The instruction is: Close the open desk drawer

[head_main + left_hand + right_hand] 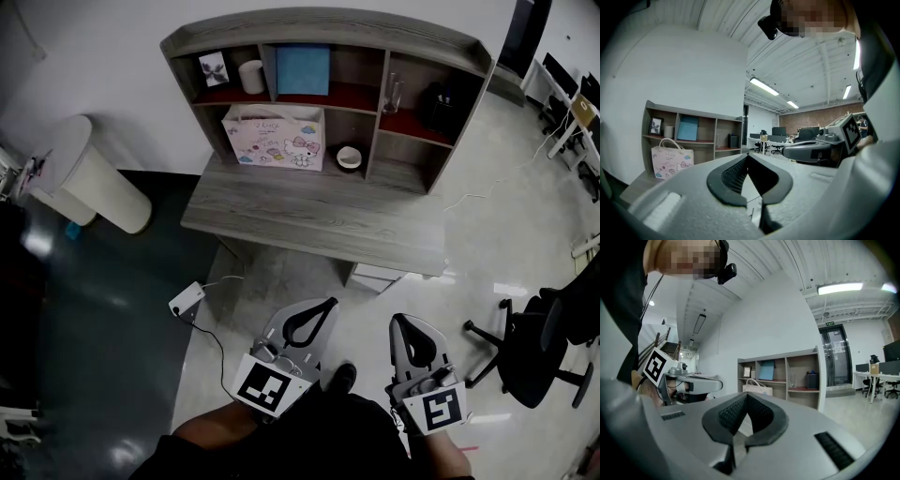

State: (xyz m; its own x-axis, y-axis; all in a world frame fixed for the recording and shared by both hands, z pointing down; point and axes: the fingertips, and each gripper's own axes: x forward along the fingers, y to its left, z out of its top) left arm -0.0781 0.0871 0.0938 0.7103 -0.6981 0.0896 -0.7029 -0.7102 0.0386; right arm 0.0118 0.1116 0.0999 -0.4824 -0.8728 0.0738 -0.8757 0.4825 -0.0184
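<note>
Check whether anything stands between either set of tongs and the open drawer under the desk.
Nothing visible does. Only bare floor lies between the left tongs, the right tongs and the drawer jutting from under the desk. A white box lies off left, an office chair off right.

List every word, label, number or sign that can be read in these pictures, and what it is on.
Nothing reads clearly.
Pink gift bag: small writing above the cartoon print, too blurred to read.
Green sign over the doors: too small to read.
Marker cubes: square patterns only, no letters.
</note>
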